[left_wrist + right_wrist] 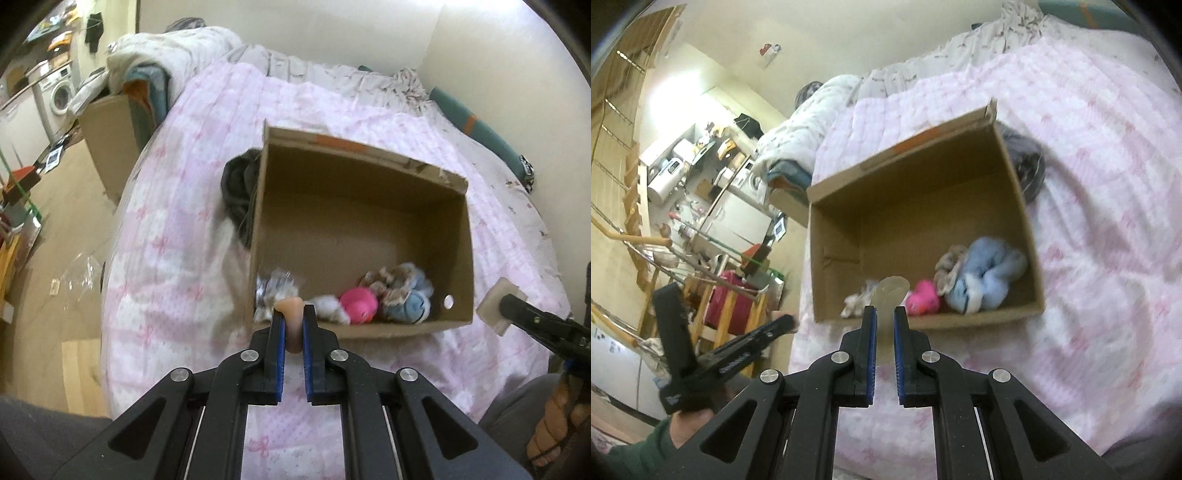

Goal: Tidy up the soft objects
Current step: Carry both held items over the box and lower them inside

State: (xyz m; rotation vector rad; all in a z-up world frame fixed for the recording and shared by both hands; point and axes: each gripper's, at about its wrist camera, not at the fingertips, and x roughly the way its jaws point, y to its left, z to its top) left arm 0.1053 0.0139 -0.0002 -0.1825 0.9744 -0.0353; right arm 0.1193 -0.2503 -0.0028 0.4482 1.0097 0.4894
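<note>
From my left tool point(293, 325) I look down onto an open brown cardboard box point(364, 218) that sits on a bed covered with a pink-and-white quilt printed with bows point(177, 229). The left tool's blue-padded jaws are nearly together and pinch a small peach-coloured rubbery piece point(291, 314), which pokes up between the tips just in front of the box's near wall. My right tool point(884, 325) is closed about as far, on a pale translucent disc-shaped thing point(892, 291) (I cannot tell the material; it is blurred), held at the box's near edge point(960, 321).

Inside the box, along the near wall, lie the soft things: a crinkly silver-grey bundle point(271, 291) in the left corner, a small white fluffy toy point(330, 308), a bright pink round plush point(358, 304) touching it, and a light blue plush with a beige frilled trim point(406, 295) pressed against the pink one. In the right wrist view the blue plush point(986, 277) sits nearest the right-hand wall.

A dark grey bundle of cloth point(240, 192) rests on the quilt against the outside of the box's left wall. At the right edge of the left wrist view, the right tool shows from the side, carrying a flat beige square piece point(500, 306).
</note>
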